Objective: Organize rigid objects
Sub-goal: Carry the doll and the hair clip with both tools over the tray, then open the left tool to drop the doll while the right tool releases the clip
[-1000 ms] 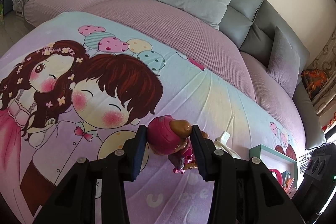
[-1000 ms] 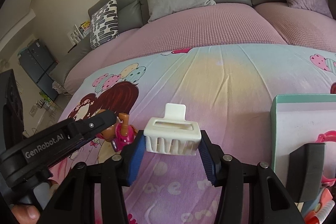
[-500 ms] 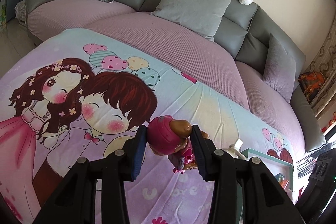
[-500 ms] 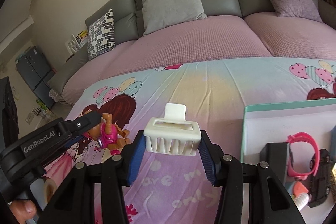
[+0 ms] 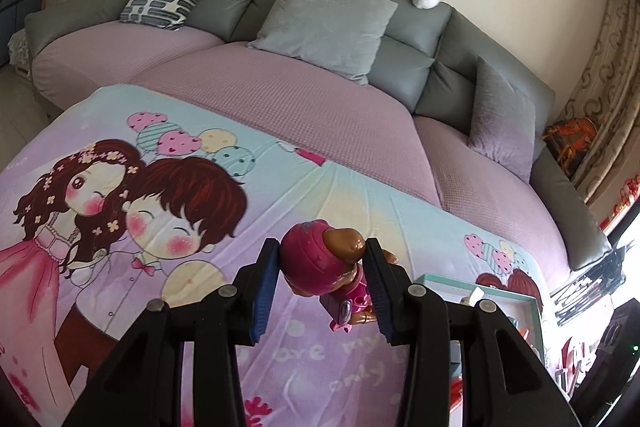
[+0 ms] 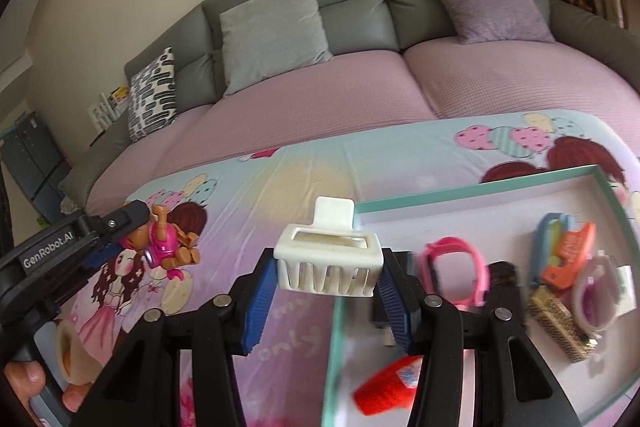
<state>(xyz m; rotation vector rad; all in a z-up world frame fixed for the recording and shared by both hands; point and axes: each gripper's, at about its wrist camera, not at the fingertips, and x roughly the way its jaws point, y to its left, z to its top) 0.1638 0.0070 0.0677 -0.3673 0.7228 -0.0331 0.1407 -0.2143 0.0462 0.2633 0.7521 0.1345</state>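
White hair claw (image 6: 329, 263) sits clamped in my right gripper (image 6: 328, 301), now swung over the teal box (image 6: 480, 183) corner, nearly ready to drop. My left gripper (image 5: 322, 291) stays shut on the pink puppy figure (image 5: 320, 263), lifted off the blanket (image 5: 100, 307), waiting.

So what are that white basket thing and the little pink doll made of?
The white basket looks like matte moulded plastic, judging by its crisp slats and tab. The pink doll seems hard, glossy plastic, with highlights on its head. Neither gives under the grippers.
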